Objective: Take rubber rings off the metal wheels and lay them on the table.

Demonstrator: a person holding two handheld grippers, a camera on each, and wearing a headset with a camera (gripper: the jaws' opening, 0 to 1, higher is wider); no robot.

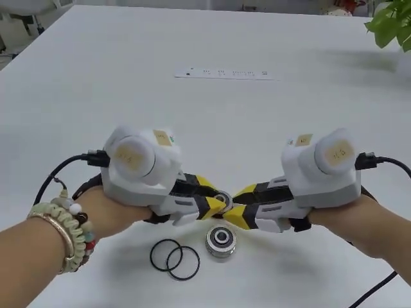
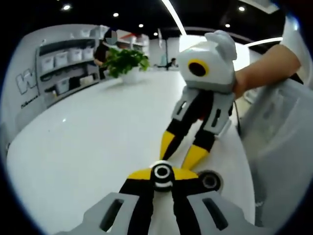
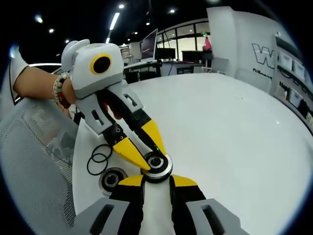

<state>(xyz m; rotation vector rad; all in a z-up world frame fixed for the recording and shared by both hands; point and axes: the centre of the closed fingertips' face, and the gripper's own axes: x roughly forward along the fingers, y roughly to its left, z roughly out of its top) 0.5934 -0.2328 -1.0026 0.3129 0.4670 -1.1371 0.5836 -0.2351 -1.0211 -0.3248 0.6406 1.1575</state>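
A small metal wheel (image 1: 223, 201) with a black rubber ring is held above the table, and my left gripper (image 1: 215, 203) is shut on it. My own view from the left gripper (image 2: 162, 175) has that wheel (image 2: 161, 176) between its yellow tips. My right gripper (image 1: 235, 203) faces it from the right, jaws apart, tips at the wheel's edge; I cannot tell if they touch. Seen from the right gripper (image 3: 156, 180), the wheel (image 3: 157, 166) sits just past its tips. A second wheel (image 1: 221, 241) and two loose black rings (image 1: 174, 258) lie on the white table (image 1: 212, 122).
A white power strip (image 1: 226, 74) lies far back on the table. A potted plant (image 1: 393, 22) stands at the far right corner. Black cables (image 1: 58, 173) trail from both grippers. A beaded bracelet (image 1: 67, 231) is on the person's left wrist.
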